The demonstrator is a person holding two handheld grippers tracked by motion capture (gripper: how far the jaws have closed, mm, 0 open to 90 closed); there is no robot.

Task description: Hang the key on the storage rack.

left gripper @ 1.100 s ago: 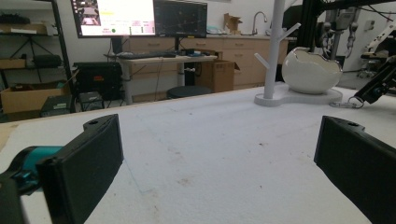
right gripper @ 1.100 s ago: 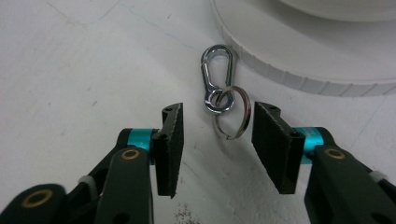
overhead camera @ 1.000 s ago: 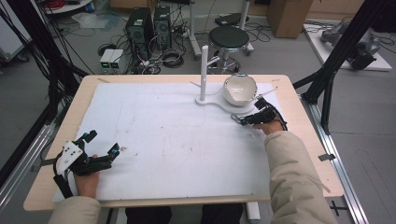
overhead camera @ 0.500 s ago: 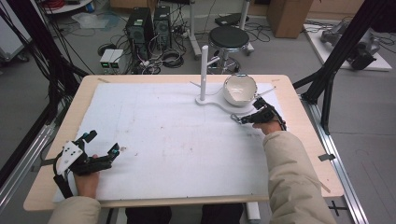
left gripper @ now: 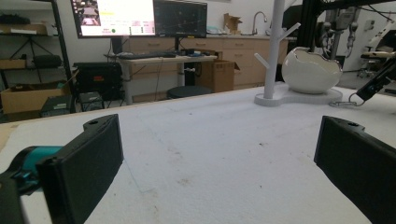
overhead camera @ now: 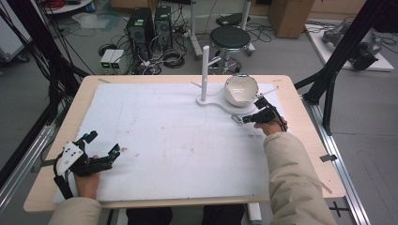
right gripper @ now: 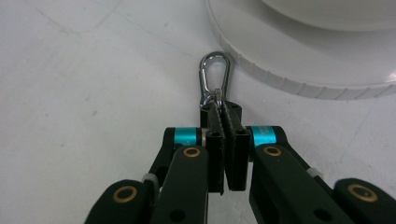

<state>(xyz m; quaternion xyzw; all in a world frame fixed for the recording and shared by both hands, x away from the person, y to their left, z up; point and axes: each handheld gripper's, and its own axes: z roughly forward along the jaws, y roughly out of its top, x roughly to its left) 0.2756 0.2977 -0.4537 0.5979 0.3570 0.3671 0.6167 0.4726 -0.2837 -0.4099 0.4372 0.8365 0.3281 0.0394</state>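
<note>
One carabiner [right gripper: 215,74] pinched in my right gripper [right gripper: 223,112], long axis pointing straight ahead to upper frame | stand base [right gripper: 299,60] just beyond | left gripper [left gripper: 219,163] spread, well apart

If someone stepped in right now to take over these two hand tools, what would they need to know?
Right gripper: shut on a small metal clip, held low over the white mat beside the base of the white stand.
Left gripper: open, holding nothing, at the near left of the table.
White bowl sits on the stand's base next to the post.
Done: the clip is gripped.
Left: probably hanging it on one of the stand's pegs; none carries it yet.
</note>
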